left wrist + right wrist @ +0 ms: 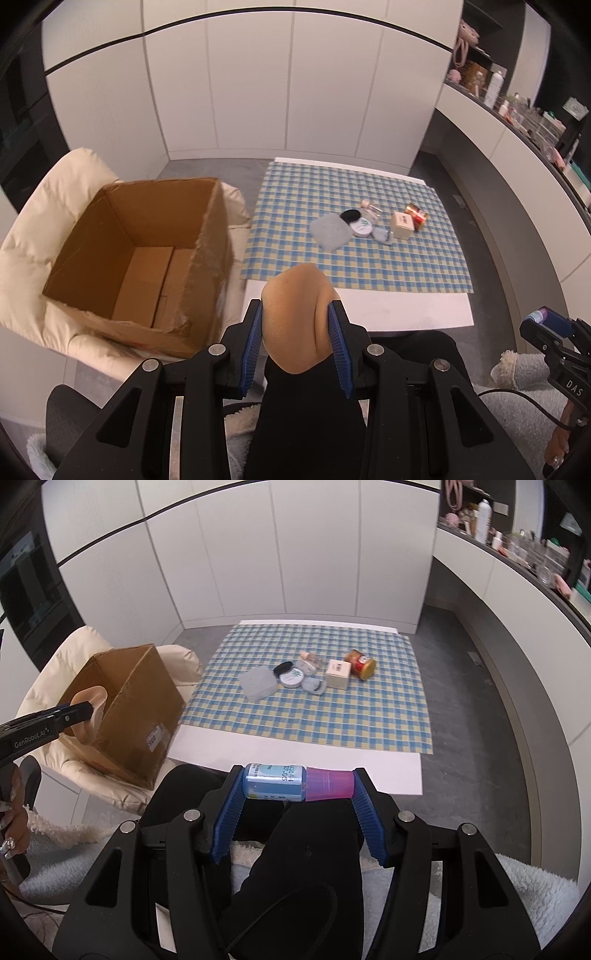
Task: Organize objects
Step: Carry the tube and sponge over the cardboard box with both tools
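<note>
- Jaws of the left gripper (295, 328) are drawn narrow and clamp a tan, soft-looking makeup sponge (297, 317), which bulges between the blue pads at lower centre of the left wrist view.
- Jaws of the right gripper (299, 786) stand somewhat wider and pinch a small bottle (295, 783) end to end: blue body at one pad, pink cap at the other, its long axis running left to right across the frame.
- One open cardboard box (147, 254) sits on a cream cushioned chair (26, 258), left of centre in the left wrist view; no loose item shows inside it.
- Judging by the task, the box is the likely goal. It lies to the left of and beyond both grippers, and the left hand is clearly the nearer: in the right wrist view the sponge already overlaps the box's near edge at the left of the frame.
- On the white desk (406, 310), a checked cloth (332, 716) carries one cluster near its centre, well apart from the box.
- Counted there: one pale translucent case (257, 682), one round white tin (291, 677), one black round lid, one small beige box (338, 672), one red-and-gold tin (361, 663) lying on its side, one pale blue piece, and one or two small clear bottles, too small to separate.
</note>
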{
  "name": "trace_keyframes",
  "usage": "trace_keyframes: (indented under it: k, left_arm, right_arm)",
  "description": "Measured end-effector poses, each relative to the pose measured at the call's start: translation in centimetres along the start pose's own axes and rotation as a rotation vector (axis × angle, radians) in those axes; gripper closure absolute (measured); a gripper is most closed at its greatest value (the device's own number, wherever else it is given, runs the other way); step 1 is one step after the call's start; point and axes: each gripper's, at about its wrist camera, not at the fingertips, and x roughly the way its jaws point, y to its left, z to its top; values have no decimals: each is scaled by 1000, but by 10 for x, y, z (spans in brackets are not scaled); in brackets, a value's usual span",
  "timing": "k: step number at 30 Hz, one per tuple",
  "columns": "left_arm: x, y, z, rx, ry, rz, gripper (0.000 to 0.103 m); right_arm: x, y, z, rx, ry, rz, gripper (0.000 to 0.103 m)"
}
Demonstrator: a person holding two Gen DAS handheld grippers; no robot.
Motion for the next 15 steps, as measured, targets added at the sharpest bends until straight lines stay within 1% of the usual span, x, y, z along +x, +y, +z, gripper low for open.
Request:
trace_keyframes:
  k: [5, 11, 15]
  left_arm:
    - [-5, 23, -7, -46, -3, 34, 68]
    - [-12, 58, -17, -116, -1, 83, 68]
    - [-20, 84, -27, -169, -5, 122, 68]
  right_arm:
    - [7, 23, 7, -50, -1, 43, 43]
    - [18, 63, 15, -124, 5, 101, 43]
    - [26, 97, 21, -183, 14, 151, 43]
